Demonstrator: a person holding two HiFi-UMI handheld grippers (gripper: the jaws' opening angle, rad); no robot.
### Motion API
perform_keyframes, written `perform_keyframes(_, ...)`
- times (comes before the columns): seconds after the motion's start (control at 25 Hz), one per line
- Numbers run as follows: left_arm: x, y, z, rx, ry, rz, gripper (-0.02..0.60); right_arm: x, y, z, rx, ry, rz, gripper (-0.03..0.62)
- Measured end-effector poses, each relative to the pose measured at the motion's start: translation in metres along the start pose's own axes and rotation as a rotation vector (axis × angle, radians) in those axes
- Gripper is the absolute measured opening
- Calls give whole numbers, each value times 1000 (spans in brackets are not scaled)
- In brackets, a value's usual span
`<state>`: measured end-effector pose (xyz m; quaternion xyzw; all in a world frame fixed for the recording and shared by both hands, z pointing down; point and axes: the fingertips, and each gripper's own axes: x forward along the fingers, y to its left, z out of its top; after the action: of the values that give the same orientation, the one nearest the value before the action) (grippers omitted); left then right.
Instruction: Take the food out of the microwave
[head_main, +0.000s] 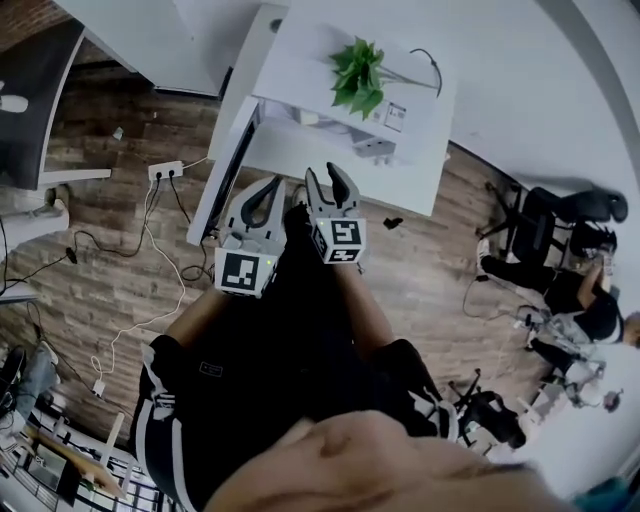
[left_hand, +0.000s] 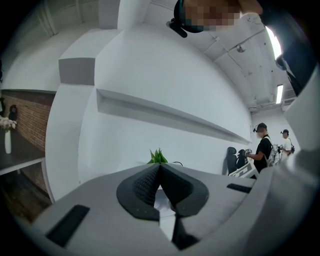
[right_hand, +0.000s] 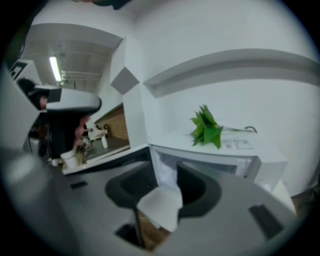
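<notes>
Microwave (head_main: 300, 65), white boxy metal, standing open dead ahead | right gripper (head_main: 326, 173) nearer, jaws apart, empty | left gripper (head_main: 274, 186) jaws together

The left tool (left_hand: 160, 168) had its jaws together at the tips; green plant leaves (left_hand: 157, 156) showed just beyond, against a white wall (left_hand: 150, 75).

Bright even light, fisheye-warped edges

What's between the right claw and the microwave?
Nothing. In the right gripper view, the right gripper faces the microwave across a bare gap.
</notes>
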<state>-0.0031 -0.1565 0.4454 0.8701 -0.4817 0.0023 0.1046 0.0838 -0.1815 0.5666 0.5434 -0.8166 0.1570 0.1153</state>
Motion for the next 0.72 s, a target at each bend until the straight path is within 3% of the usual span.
perform_keyframes(0.24,27,4,5,-2,0,47,30,47,-29,-26,5,90,12,218)
perform_keyframes(0.72,67,5,-15,-20,47,44,29,119,-57,-79,-21,220,3,256)
